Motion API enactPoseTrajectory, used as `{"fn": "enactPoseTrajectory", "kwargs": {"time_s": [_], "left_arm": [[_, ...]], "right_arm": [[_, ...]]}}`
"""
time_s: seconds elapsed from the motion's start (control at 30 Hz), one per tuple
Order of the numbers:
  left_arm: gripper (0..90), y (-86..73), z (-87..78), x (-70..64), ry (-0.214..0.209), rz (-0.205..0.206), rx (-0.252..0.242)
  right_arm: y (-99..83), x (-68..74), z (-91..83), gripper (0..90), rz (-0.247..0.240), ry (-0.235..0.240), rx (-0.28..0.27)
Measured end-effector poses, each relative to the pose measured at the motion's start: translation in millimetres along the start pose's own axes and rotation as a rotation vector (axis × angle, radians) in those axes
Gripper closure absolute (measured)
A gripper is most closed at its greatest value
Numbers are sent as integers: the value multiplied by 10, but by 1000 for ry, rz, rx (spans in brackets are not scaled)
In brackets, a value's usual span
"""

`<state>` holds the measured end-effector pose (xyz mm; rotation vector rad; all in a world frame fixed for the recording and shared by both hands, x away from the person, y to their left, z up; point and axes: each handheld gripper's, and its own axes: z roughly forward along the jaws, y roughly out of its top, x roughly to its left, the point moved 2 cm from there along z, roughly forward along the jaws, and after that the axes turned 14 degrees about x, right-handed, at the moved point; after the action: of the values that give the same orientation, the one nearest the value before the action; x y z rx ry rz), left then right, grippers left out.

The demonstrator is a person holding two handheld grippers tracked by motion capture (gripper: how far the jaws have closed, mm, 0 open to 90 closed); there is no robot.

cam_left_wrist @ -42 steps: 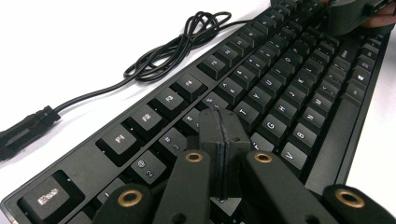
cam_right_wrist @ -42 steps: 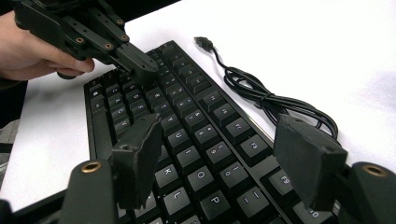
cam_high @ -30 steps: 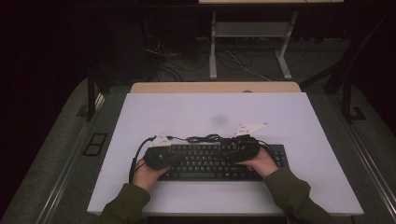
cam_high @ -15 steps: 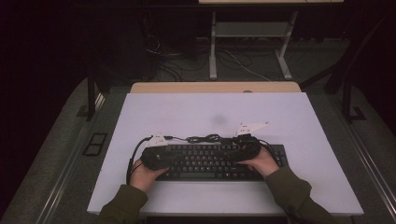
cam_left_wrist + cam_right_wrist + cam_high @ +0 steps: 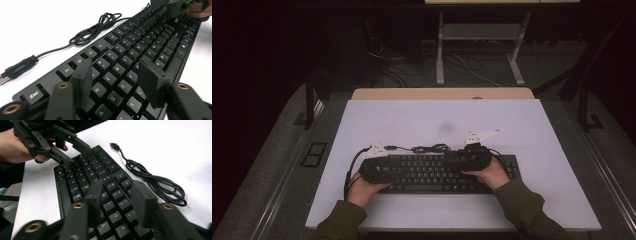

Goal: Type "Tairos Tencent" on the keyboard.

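Note:
A black keyboard (image 5: pixel 437 172) lies flat on the white table (image 5: pixel 437 120), near its front edge. Its thin black cable (image 5: pixel 432 148) is coiled just behind it and ends in a USB plug (image 5: pixel 15 70). My left gripper (image 5: pixel 384 169) hovers over the keyboard's left end. In the left gripper view it (image 5: pixel 117 75) stands open above the letter keys (image 5: pixel 117 70), gripping nothing. My right gripper (image 5: pixel 467 159) sits over the right half of the keyboard. It (image 5: pixel 117 195) is open too, low above the keys (image 5: pixel 112 195). The left gripper (image 5: pixel 75 155) shows farther off in the right gripper view.
The white table surface stretches bare behind the keyboard as far as a wooden strip (image 5: pixel 442 93) at its back edge. Beyond it are metal desk legs (image 5: pixel 439 50) and floor cables (image 5: pixel 392 70) in the dark. Green sleeves (image 5: pixel 522 205) come in from the bottom.

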<state>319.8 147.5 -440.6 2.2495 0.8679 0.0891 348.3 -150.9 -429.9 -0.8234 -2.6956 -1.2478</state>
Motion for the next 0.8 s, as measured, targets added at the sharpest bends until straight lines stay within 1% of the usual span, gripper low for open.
{"fn": "enactPoseTrajectory", "kwargs": {"time_s": [0.07, 0.17, 0.23, 0.3, 0.37, 0.57, 0.7, 0.73, 0.8], "left_arm": [[385, -4, 3, -3, -3, -6, -3], [356, 5, 8, -17, -1, 5, -3], [342, 6, 19, -25, -5, 4, -6], [326, 10, 33, -40, -11, 10, -2], [312, 18, 41, -58, -11, 19, -2], [262, 16, 55, -57, -12, 11, -5], [257, 24, 60, -64, -17, 15, -10], [257, 24, 63, -71, -19, 11, -9], [255, 24, 69, -74, -21, 15, -6]], "right_arm": [[2, 16, 4, 697, 2, 6, 0], [15, 38, 28, 785, -17, 16, 11], [34, 50, 41, 830, -22, 23, 14], [50, 61, 64, 859, -29, 29, 13], [68, 78, 87, 881, -41, 28, 25], [95, 111, 148, 892, -53, 39, 40], [99, 157, 193, 892, -58, 47, 58], [99, 165, 205, 892, -68, 50, 61], [97, 185, 219, 892, -72, 53, 75]]}}
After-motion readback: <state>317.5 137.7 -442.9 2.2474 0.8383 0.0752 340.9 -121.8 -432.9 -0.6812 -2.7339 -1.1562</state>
